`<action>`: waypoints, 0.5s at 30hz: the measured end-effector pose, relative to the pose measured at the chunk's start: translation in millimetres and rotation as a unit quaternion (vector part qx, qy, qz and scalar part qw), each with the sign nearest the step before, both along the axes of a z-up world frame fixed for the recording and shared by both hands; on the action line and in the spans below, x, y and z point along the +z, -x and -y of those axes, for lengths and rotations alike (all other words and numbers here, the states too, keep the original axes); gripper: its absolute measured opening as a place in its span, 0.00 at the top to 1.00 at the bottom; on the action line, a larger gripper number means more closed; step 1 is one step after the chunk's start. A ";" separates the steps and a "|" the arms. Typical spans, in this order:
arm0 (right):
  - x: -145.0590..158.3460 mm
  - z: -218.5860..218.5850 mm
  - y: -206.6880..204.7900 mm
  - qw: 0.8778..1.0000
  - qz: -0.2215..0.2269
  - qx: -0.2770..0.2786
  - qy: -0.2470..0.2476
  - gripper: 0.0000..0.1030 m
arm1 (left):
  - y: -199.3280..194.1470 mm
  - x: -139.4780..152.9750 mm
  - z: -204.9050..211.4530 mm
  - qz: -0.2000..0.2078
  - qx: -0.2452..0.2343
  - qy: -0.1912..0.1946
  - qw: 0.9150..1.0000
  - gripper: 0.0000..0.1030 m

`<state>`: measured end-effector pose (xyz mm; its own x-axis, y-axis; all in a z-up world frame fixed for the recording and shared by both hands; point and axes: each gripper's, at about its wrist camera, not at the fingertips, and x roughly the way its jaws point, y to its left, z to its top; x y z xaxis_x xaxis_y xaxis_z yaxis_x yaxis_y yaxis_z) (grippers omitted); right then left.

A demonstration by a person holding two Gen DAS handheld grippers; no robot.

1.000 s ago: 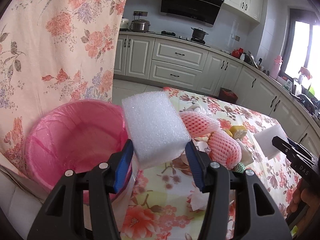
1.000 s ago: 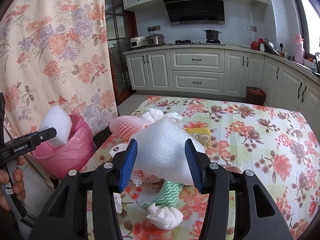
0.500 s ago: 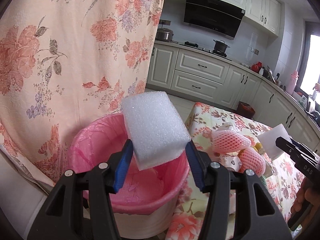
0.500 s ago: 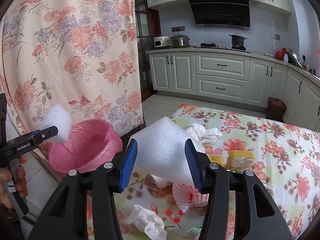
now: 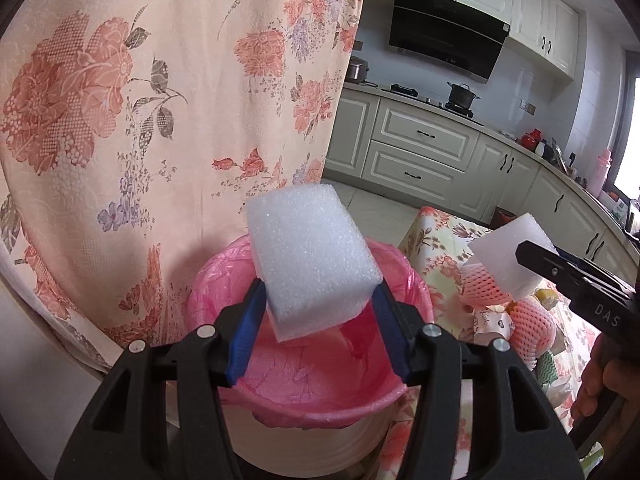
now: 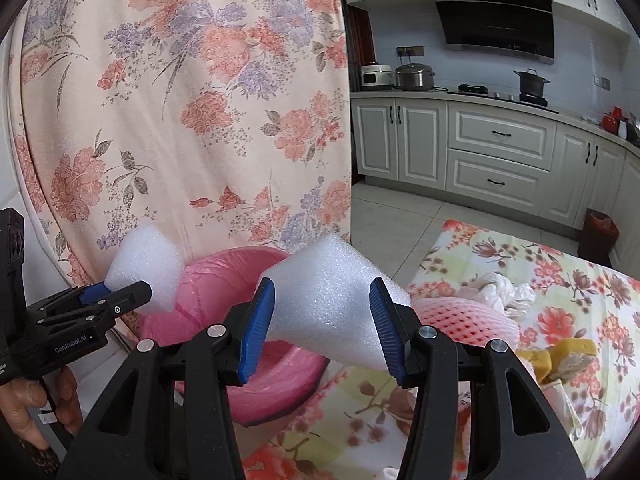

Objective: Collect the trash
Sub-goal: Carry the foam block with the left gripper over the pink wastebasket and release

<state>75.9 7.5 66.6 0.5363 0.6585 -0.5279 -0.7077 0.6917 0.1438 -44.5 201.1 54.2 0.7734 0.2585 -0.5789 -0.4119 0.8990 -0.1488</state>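
Observation:
My left gripper (image 5: pixel 318 304) is shut on a white foam block (image 5: pixel 310 260), held right above the pink-lined trash bin (image 5: pixel 320 392). In the right wrist view that same gripper (image 6: pixel 116 300) enters from the left with its foam block (image 6: pixel 146 268) over the bin (image 6: pixel 224 280). My right gripper (image 6: pixel 322 320) is shut on a second white foam block (image 6: pixel 328 296), beside the bin at the table's edge. The left wrist view shows this second block (image 5: pixel 510 258) at the right, over the table.
A floral curtain (image 5: pixel 160 120) hangs close behind the bin. The flowered table (image 6: pixel 540 300) carries pink foam fruit nets (image 5: pixel 532 320), a crumpled white tissue (image 6: pixel 504 284) and a yellow sponge (image 6: pixel 572 354). Kitchen cabinets (image 6: pixel 500 160) line the far wall.
Both grippers have swung left from over the table toward the bin, each still holding its foam block. The left block now hangs over the bin's opening.

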 end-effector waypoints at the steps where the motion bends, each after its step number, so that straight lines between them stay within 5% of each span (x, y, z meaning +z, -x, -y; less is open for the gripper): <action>1: -1.0 -6.7 0.1 1.000 -0.002 0.005 0.001 0.54 | 1.3 -0.6 -2.5 -0.001 0.002 0.000 1.000 0.48; 15: -19.0 -64.9 -3.7 0.998 -0.021 0.044 0.027 0.53 | 9.7 -6.3 -23.3 -0.004 0.010 0.008 1.000 0.48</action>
<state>79.7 72.4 47.6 0.4546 0.6718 -0.5849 -0.7595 0.6354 0.1395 -54.2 224.3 47.9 0.7630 0.2643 -0.5899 -0.4310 0.8881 -0.1596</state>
